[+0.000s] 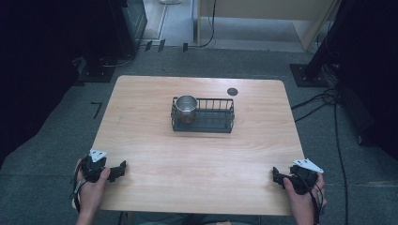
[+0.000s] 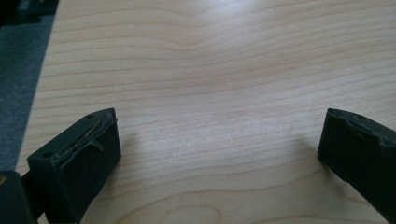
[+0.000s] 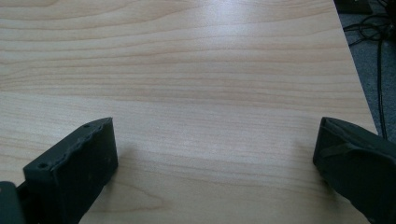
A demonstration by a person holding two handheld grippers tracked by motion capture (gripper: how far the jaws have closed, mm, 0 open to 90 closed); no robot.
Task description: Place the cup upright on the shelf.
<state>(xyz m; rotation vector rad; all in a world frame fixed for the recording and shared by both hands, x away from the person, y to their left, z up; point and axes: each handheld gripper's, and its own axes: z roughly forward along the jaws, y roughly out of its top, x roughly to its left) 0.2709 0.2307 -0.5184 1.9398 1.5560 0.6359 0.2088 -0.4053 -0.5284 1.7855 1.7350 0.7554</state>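
A black wire basket (image 1: 206, 117) stands at the middle of the wooden table (image 1: 187, 154), and a shiny metal cup (image 1: 187, 108) sits upright in its left end. My left gripper (image 1: 121, 169) rests near the table's front left corner, held by a hand, jaws wide apart over bare wood (image 2: 219, 135). My right gripper (image 1: 277, 177) rests near the front right corner, likewise open with nothing between its jaws (image 3: 215, 144). Both grippers are far from the basket.
A small dark round disc (image 1: 232, 91) lies on the table behind the basket, towards the right. Cables (image 1: 328, 103) trail on the grey floor to the right of the table. Dark stands and furniture surround the far side.
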